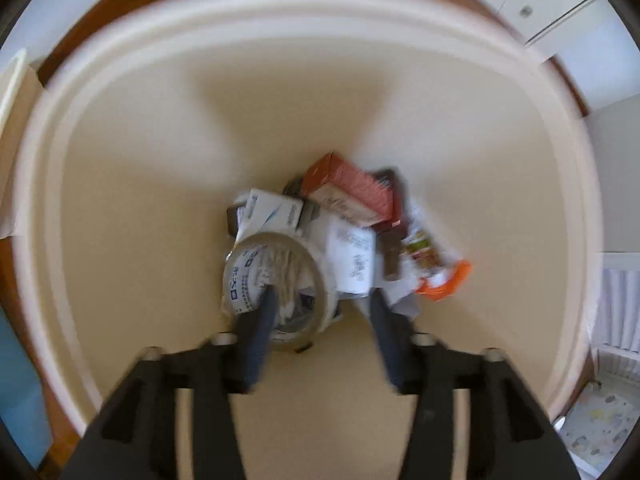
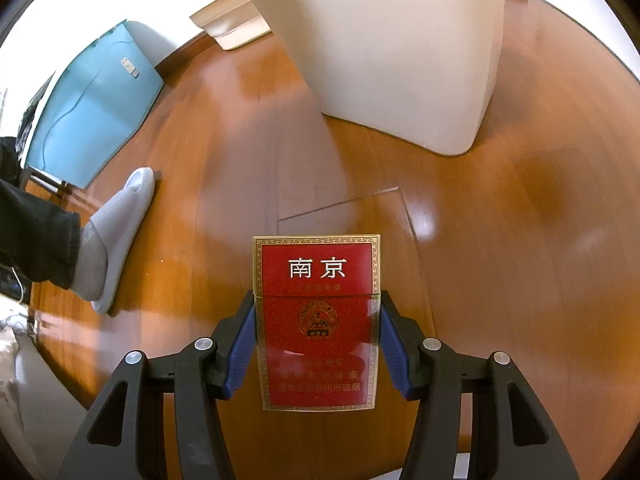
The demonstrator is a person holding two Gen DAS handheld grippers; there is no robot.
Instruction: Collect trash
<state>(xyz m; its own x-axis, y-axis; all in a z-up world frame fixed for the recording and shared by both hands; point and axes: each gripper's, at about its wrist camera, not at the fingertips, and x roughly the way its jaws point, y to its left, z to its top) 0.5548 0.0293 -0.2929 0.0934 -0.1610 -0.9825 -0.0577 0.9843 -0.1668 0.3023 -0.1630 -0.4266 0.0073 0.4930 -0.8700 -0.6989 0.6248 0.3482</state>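
Note:
The left wrist view looks straight down into a cream trash bin [image 1: 120, 200]. My left gripper [image 1: 322, 296] hangs open over the pile at the bottom. A roll of tape [image 1: 276, 276] lies there, and the left finger [image 1: 260, 328] overlaps its hole. The pads do not press on the roll. In the right wrist view my right gripper [image 2: 317, 298] is shut on a red cigarette pack [image 2: 316, 276], held upright above the wooden floor. The cream bin [image 2: 400, 60] stands ahead of it.
The bin holds an orange-red box [image 1: 352, 192], a white carton [image 1: 272, 208], a printed paper [image 1: 352, 256] and an orange wrapper [image 1: 440, 276]. A person's foot in a white slipper [image 2: 120, 232] stands to the left on the floor, and a blue panel [image 2: 92, 108] lies behind it.

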